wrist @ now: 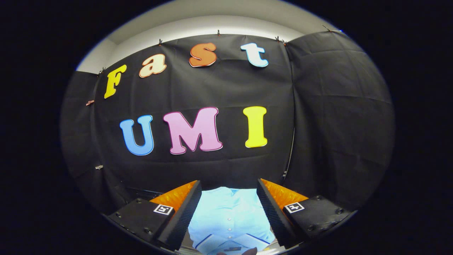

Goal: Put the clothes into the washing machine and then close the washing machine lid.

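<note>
A: Entry, gripper pose. The gripper is pitched level to slightly upward, facing the black cloth wall of the booth. Jaws stand wide apart, holding nothing.

B: Finger surfaces?

A: Inner pads show a fine ribbed texture; the fingers are wedge-shaped, tapering forward, each backed by a block carrying a small square marker.

B: Location of the clothes?

A: A pale blue shirt lies flat below, seen in the gap between the jaws, touching neither. Smooth woven fabric, a row of small buttons down the front placket, collar at the far end, darker piping on the near portion.

B: What is it resting on?

A: Cannot tell; the supporting surface is hidden by the shirt and fingers.

B: Wall texture?

A: Matte cloth, creased, clipped along the top edge beneath a pale ceiling.
</note>
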A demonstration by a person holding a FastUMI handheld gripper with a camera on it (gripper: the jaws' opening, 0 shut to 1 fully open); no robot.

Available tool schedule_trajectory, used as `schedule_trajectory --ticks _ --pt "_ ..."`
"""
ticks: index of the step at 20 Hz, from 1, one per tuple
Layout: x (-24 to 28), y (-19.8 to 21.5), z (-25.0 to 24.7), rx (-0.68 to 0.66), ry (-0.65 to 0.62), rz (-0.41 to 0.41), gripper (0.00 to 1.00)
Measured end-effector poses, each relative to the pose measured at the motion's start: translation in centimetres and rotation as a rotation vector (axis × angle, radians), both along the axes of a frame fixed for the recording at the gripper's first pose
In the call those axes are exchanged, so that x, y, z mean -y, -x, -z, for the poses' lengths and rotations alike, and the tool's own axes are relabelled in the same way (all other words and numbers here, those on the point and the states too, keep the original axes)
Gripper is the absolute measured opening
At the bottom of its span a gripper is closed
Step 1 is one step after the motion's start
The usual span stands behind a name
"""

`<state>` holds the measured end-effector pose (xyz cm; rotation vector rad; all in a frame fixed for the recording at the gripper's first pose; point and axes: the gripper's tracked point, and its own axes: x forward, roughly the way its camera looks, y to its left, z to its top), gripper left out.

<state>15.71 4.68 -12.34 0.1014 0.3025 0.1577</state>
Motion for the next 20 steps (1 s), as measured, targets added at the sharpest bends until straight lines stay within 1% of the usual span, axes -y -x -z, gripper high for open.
schedule_trajectory --ticks 4,8,10,15,20 --pt "0.1 -1.3 5.3 -0.140 0.025 -0.006 0.98" --pt "-0.3 -1.8 9.9 -0.249 0.081 -0.023 0.98" --pt "-0.6 -1.8 12.5 -0.323 0.093 -0.030 0.98" --pt "-0.9 -2.6 17.0 -0.412 0.129 -0.036 0.98" --pt "-1.2 -3.1 20.4 -0.486 0.145 -0.044 0.99"
